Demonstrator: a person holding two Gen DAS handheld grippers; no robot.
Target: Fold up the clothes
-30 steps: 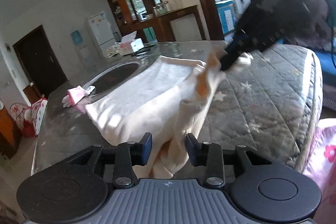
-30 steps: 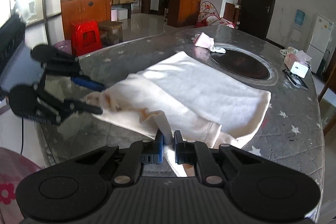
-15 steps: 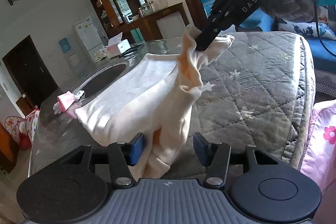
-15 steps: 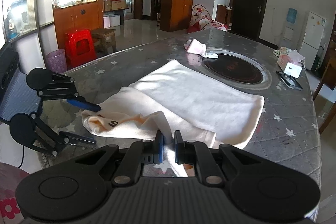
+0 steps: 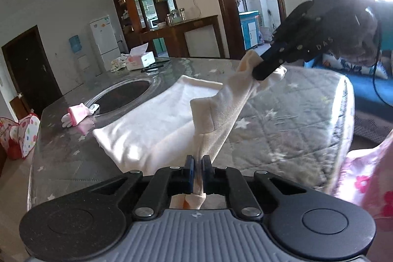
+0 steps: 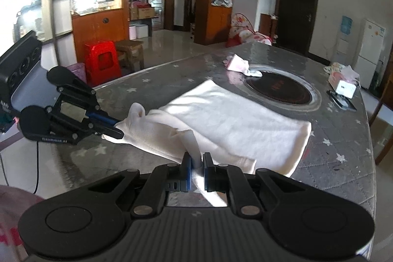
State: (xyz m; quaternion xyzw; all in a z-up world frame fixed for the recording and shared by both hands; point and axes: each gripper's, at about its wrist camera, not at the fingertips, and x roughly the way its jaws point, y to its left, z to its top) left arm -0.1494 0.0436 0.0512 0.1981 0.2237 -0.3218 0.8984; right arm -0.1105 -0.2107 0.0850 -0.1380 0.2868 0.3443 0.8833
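Sunlit and cluttered, the living room surrounds a large table (image 6: 343, 163) covered with a grey quilted cloth printed with white stars. Set into the tabletop is a round dark hotplate (image 6: 278, 90) with a shiny rim, and everything else sits around it. On the near side of the hotplate lies the cream garment (image 6: 233, 119), its far part spread flat on the cloth, one corner close to the rim. Beyond the hotplate's far edge rests a small pink-and-white piece of clothing (image 6: 239, 65), possibly a glove or sock; the view is too small to be sure. To the other side of the hotplate stands a tissue box (image 5: 140, 60), with a dark flat object just beside it.

The near end of the garment is lifted off the table. The left gripper (image 5: 196, 170) has its jaws pressed together on a bunched fold of the cream fabric, which rises from between the pads. The right gripper (image 6: 196, 166) is likewise clamped tight on a narrow strip of the same garment. In the left wrist view the right gripper appears higher up, with the fabric stretched in a taut band between the two grippers, above the table edge farthest from the hotplate.
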